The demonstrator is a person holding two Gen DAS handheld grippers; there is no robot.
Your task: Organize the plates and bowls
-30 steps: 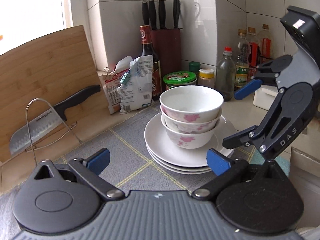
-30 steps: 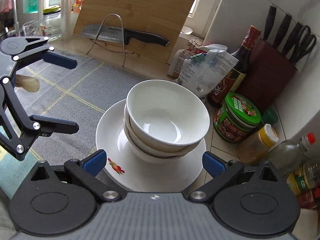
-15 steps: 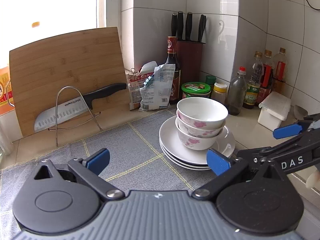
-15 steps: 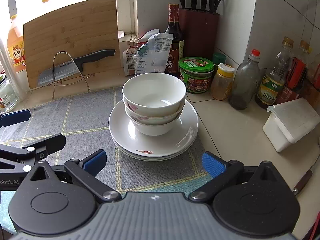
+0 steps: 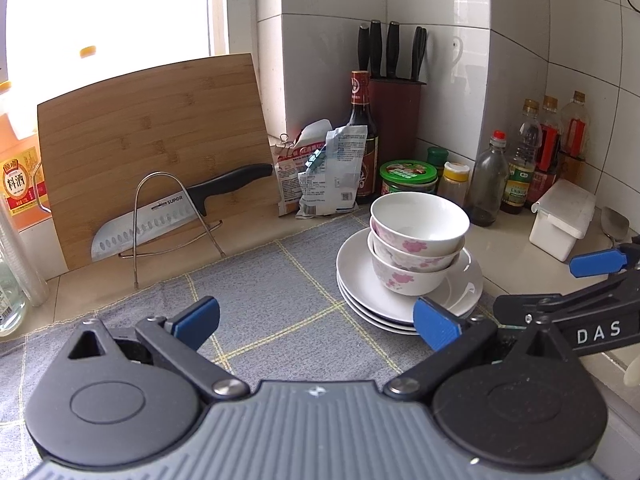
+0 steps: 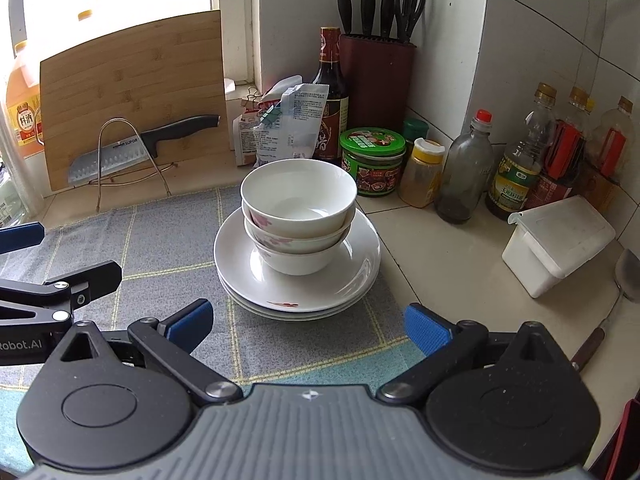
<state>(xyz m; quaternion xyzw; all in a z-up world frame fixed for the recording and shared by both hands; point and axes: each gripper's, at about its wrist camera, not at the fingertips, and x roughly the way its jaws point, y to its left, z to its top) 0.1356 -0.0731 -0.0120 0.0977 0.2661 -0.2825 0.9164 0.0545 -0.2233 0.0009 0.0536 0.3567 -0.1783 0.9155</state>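
Now three bowls (image 6: 298, 216) sit nested on a stack of plates (image 6: 297, 280) at the edge of the grey cloth (image 6: 168, 248), near the green-lidded jar (image 6: 372, 160). Both the left gripper (image 5: 316, 320) and right gripper (image 6: 306, 322) hang spread and empty, short of the stack.

The knife (image 5: 176, 212) resting in the wire stand in front of the cutting board (image 5: 156, 144) carries the brand "SUPOR" on its blade. Left of the cutting board, the orange bottle (image 5: 18, 178) has a label reading "料酒". The right gripper (image 5: 592, 284) shows "DAS" in white letters on its arm. The left gripper (image 6: 24, 252) shows "obot.AI" at the frame edge.
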